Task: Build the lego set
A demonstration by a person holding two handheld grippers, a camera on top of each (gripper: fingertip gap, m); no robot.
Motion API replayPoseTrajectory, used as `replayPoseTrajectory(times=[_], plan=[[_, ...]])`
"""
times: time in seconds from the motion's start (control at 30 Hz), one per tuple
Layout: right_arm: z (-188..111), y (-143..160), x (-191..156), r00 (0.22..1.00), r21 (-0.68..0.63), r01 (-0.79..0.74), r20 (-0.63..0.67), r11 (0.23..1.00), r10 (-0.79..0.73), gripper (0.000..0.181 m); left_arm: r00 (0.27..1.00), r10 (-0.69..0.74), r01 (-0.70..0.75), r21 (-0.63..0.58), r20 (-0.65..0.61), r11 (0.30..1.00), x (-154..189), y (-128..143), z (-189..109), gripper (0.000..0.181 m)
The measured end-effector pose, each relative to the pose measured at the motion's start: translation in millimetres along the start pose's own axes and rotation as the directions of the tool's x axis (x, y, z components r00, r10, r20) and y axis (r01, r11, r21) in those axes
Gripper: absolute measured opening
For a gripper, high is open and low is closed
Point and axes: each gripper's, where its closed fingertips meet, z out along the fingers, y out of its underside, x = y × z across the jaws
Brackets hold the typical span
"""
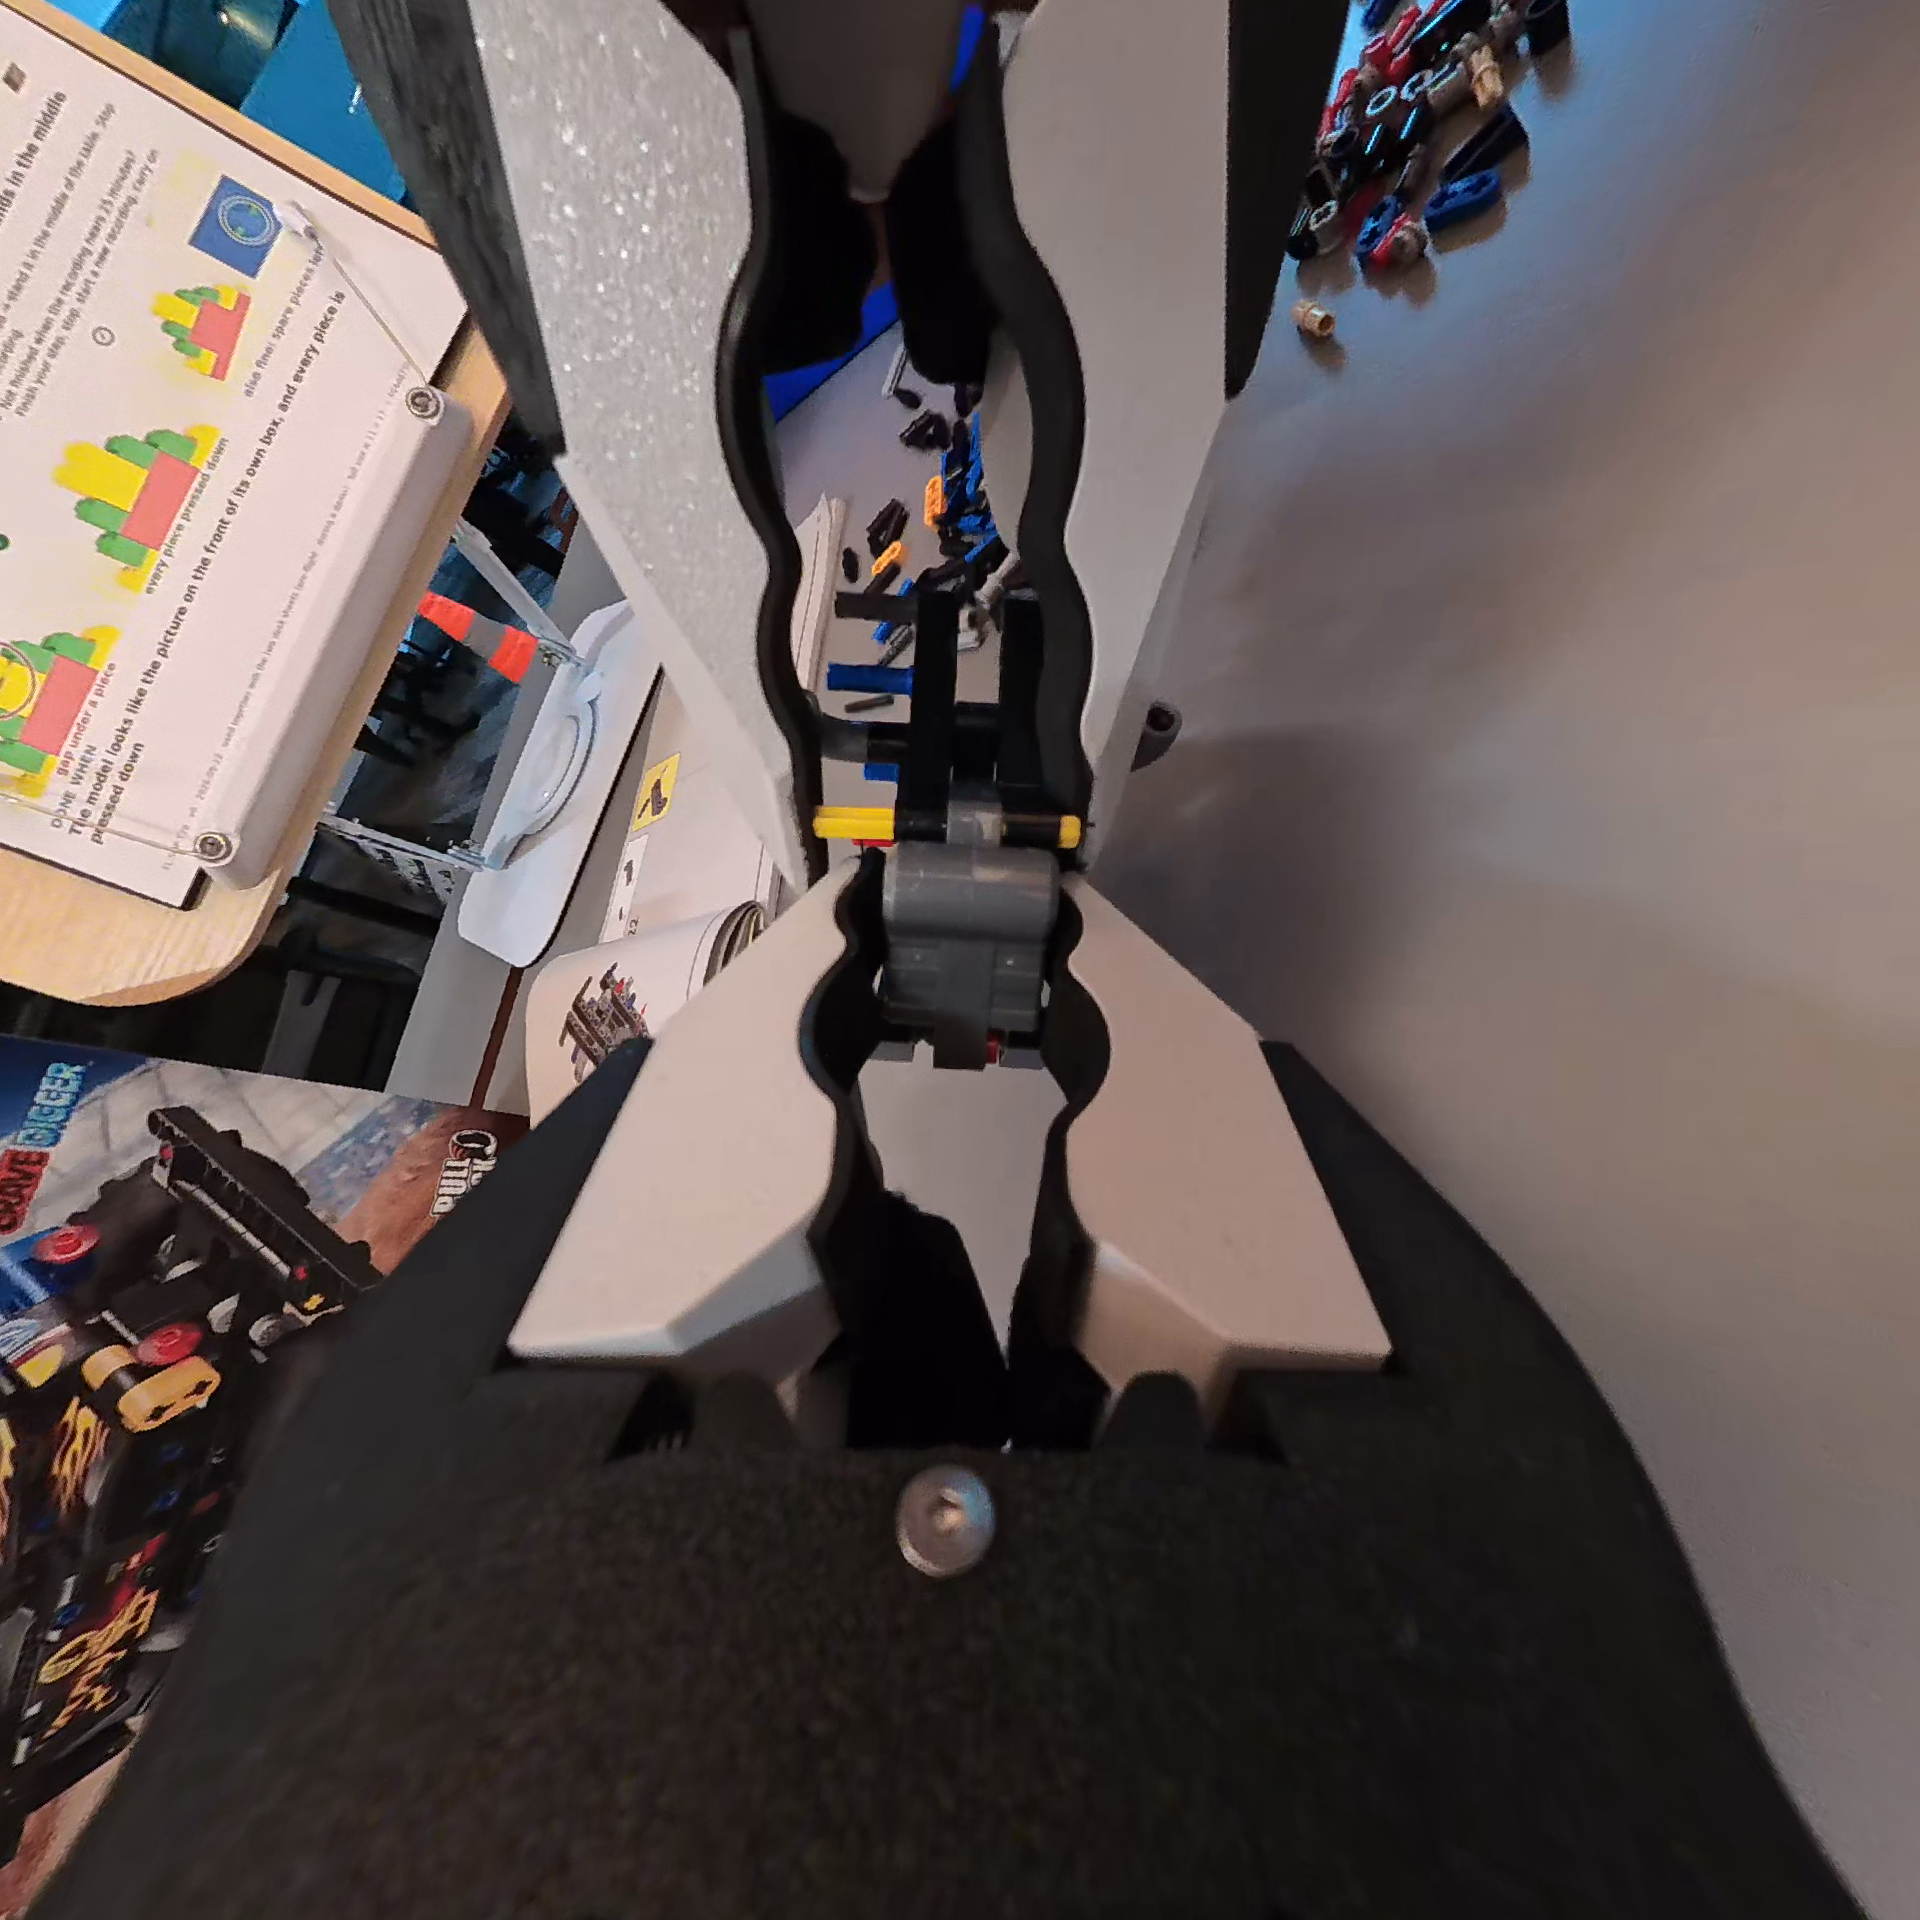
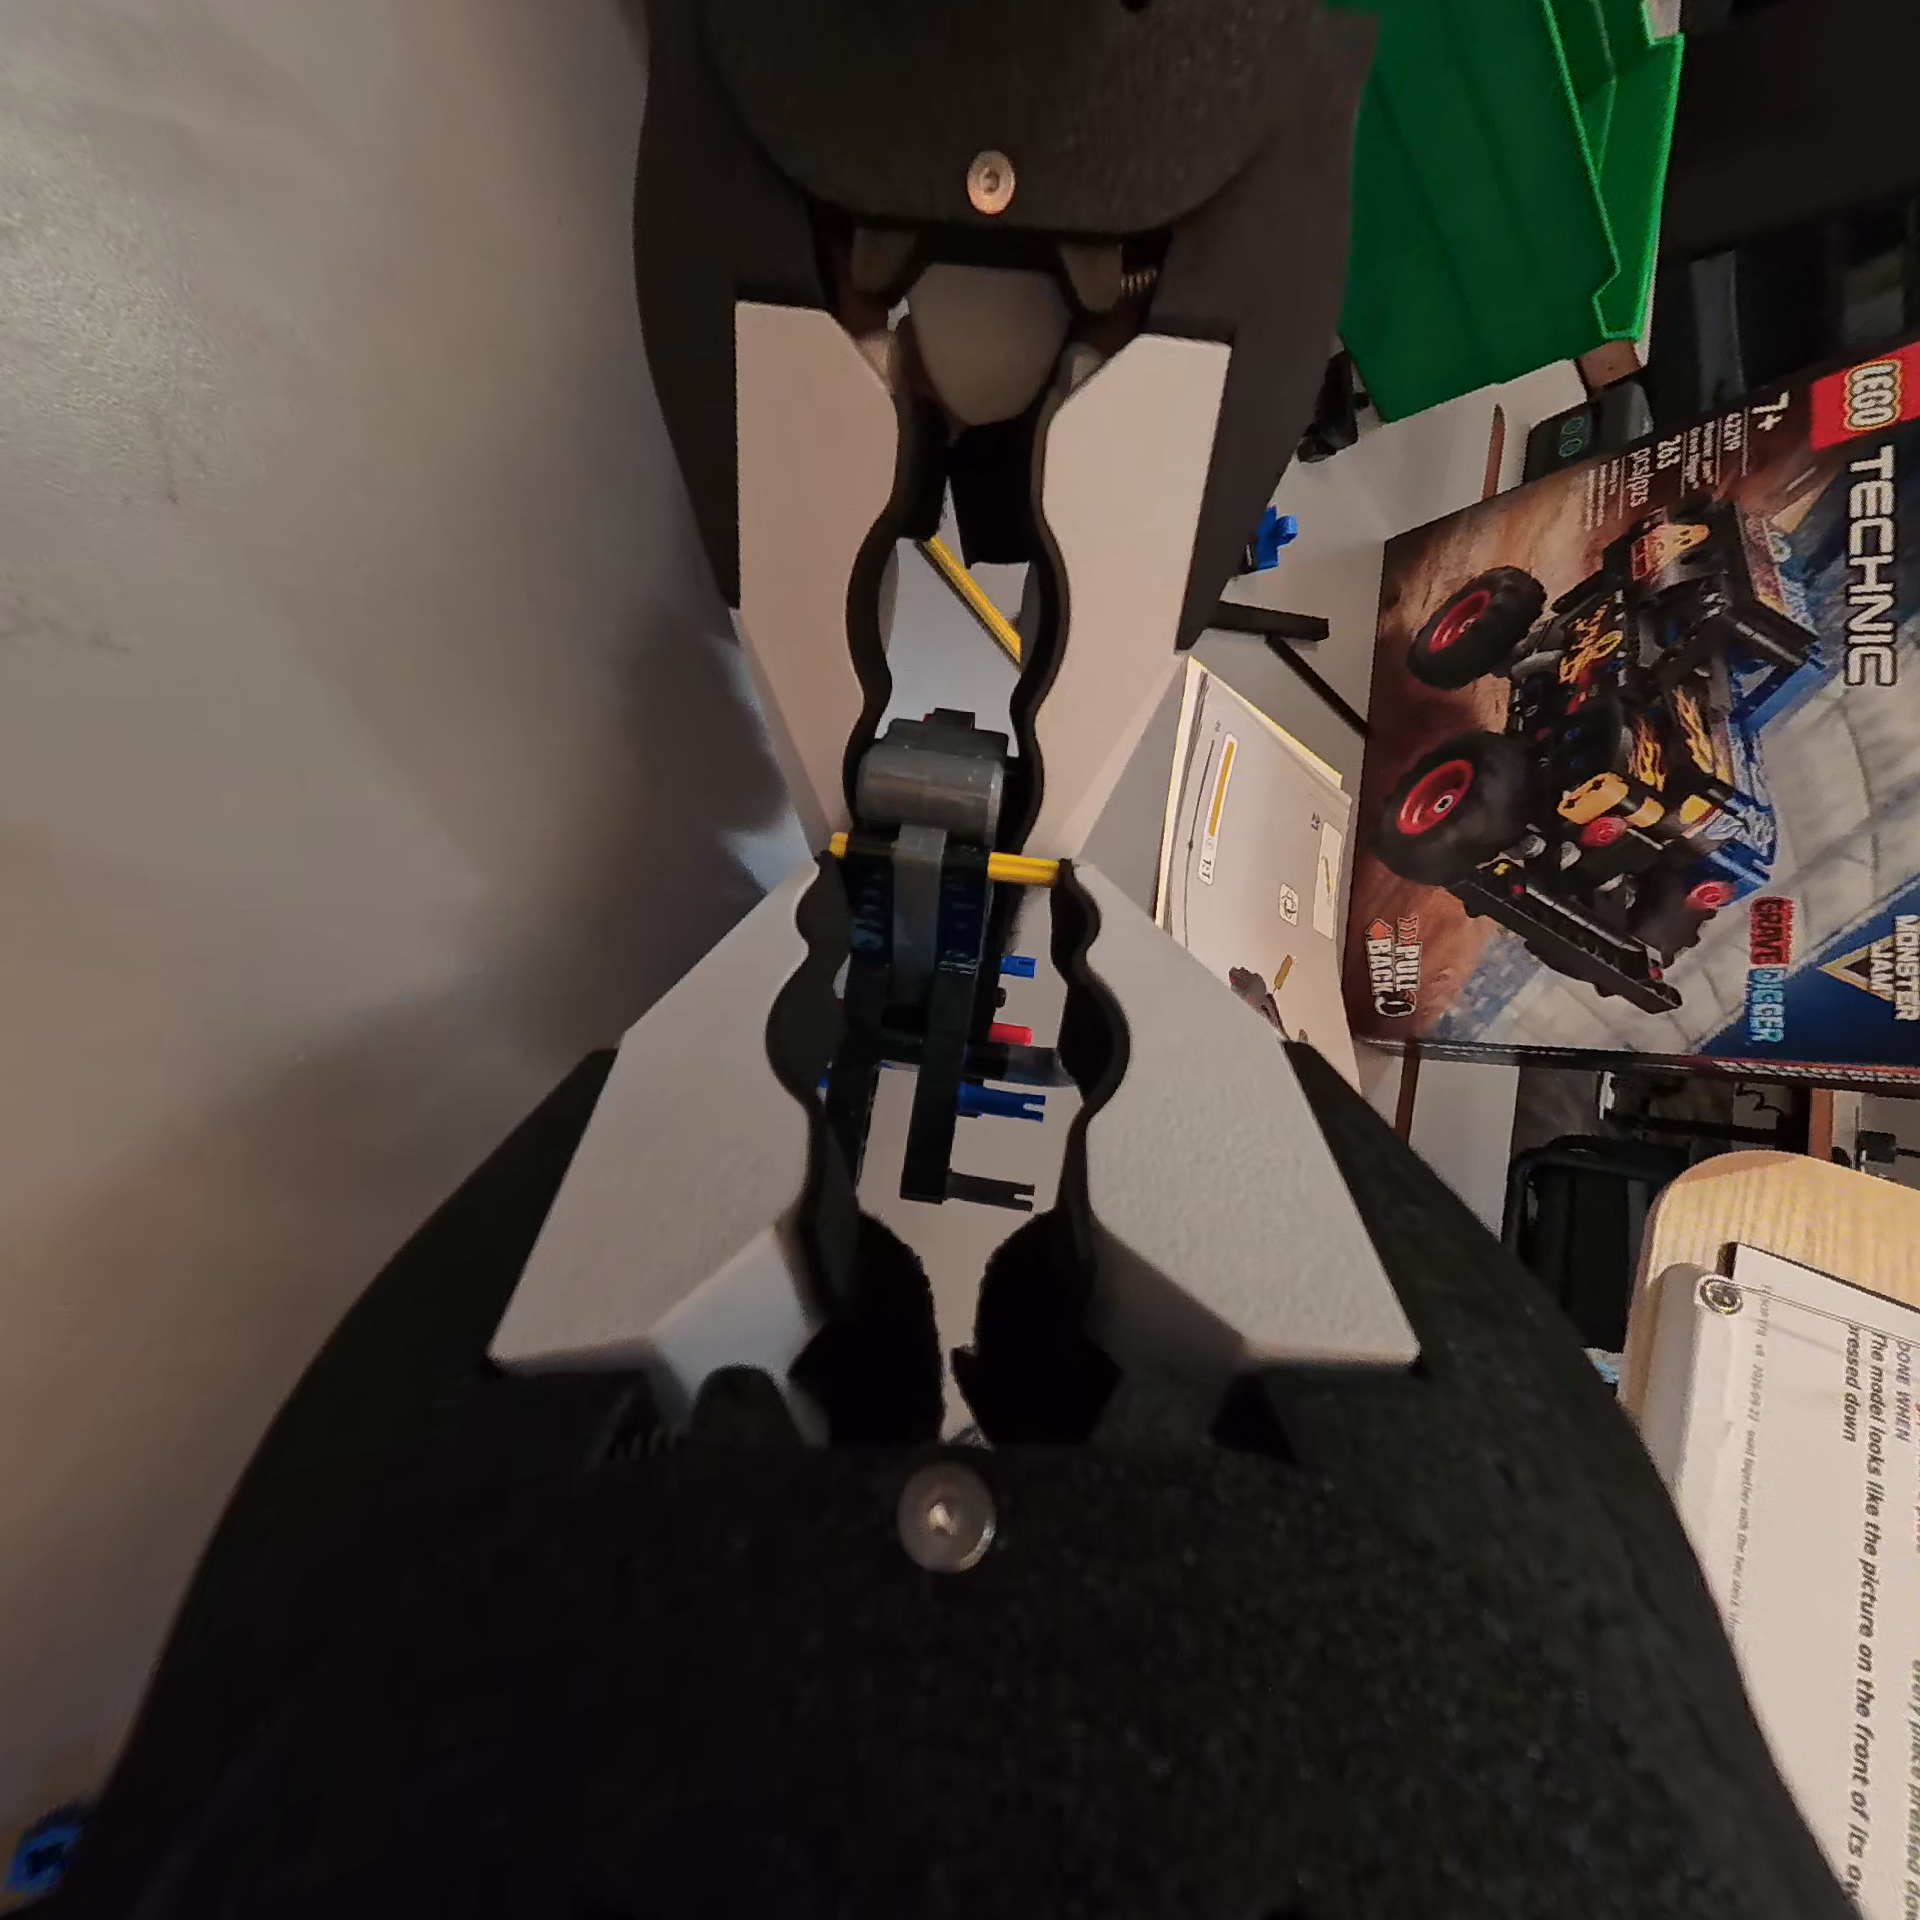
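A partly built lego assembly hangs between my two grippers, which face each other tip to tip. Its dark grey block [image 1: 966,951] sits between the pads of my left gripper [image 1: 956,883], which is shut on it. Its black beams [image 1: 935,686], with blue and red pins and a yellow axle [image 1: 852,826], sit in my right gripper [image 1: 951,810]. In the right wrist view my right gripper [image 2: 945,883] is shut on the black beams [image 2: 914,997]. The left gripper [image 2: 940,821] comes from above and holds the grey block [image 2: 930,795].
Loose red, blue and black pieces [image 1: 1403,156] lie on the grey table [image 1: 1558,935], and more [image 1: 935,520] lie beyond the fingers. The set's box [image 2: 1662,727], an open booklet [image 2: 1247,831], a printed card on a wooden stand [image 1: 156,468] and green bins [image 2: 1507,187] stand at the side. The grippers are tip to tip, or close to it.
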Motion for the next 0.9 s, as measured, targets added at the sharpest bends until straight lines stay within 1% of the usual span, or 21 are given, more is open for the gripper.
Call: replayPoseTrajectory(times=[0.27,0.33,0.4,0.47,0.53,0.63,0.83,0.87,0.9], plan=[[0,2,-1,1.000,0.007,0.009,-0.002,1.000,-0.009,0.037,1.000,0.023,-0.022,-0.012,0.012,1.000,1,0,1,0.025],[-1,1,-1,1.000,0.018,-0.010,0.009,1.000,0.010,0.037,1.000,0.022,-0.022,-0.011,0.013,1.000,1,0,1,0.025],[-1,0,-2,0.997,0.024,-0.067,0.038,0.997,0.066,0.037,1.000,0.003,-0.003,0.003,-0.006,1.000,1,0,0,0.026],[-4,-3,-2,0.994,0.054,-0.092,0.059,0.994,0.089,0.038,1.000,-0.016,0.017,0.040,-0.017,0.999,2,-4,-1,0.026],[-8,-7,-3,0.992,0.112,-0.107,0.075,0.988,0.099,0.037,1.000,0.001,0.001,0.064,-0.020,0.998,3,-9,-4,0.026],[-9,-8,-1,0.991,0.149,-0.114,0.092,0.982,0.101,0.037,1.000,-0.011,0.013,0.069,-0.025,0.998,2,-11,-5,0.026],[-4,-4,-1,0.997,0.073,-0.047,0.069,0.996,0.042,0.035,1.000,0.002,-0.002,0.013,-0.024,1.000,2,-4,-3,0.026],[-5,-2,-1,0.997,0.068,-0.047,0.071,0.997,0.042,0.024,1.000,-0.012,0.012,0.001,-0.023,1.000,2,-2,-3,0.025],[-5,-3,2,0.998,0.081,-0.040,0.051,0.996,0.036,0.023,0.999,-0.047,0.047,0.004,-0.024,0.999,-1,-2,-3,0.025]])
